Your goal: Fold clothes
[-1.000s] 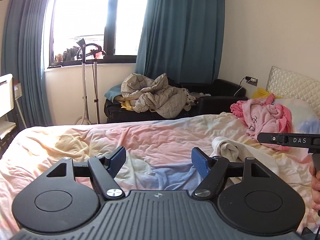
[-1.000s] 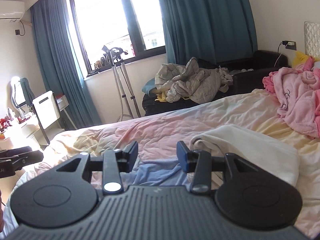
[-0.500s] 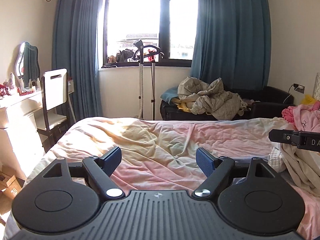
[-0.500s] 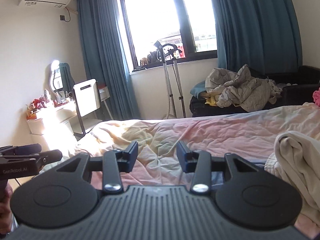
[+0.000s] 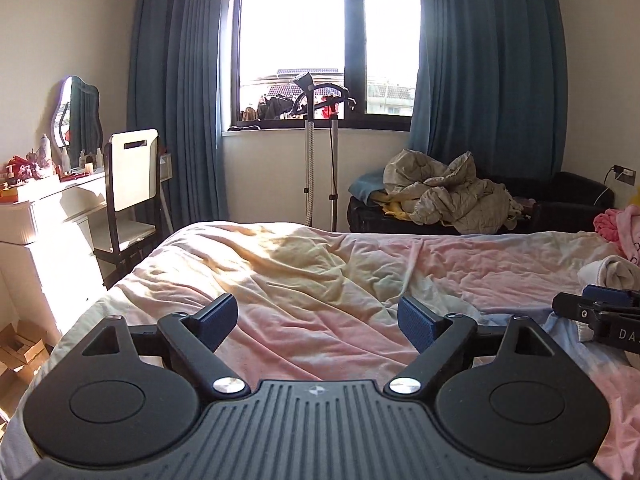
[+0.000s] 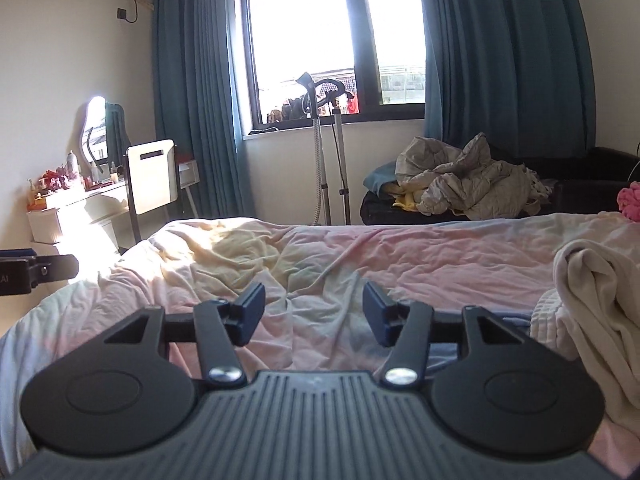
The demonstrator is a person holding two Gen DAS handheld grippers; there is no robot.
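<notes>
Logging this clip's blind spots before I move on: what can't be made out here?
- Cream garment: cut by the right wrist view's right edge; type unclear.
- Pink clothes: cut by the left wrist view's right edge.
- Dresser items: too small.
- Window: overexposed.
- Hands: out of both views.

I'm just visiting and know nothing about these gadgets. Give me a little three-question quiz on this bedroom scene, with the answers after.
1. True or false: the left gripper holds a garment.
2. Which side of the right gripper is the cream garment on? A) left B) right
3. Fill in: the beige heap lies on a black ____.

Key:
1. False; its jaws are opening with only the bedsheet beyond them.
2. B
3. Sofa
</notes>
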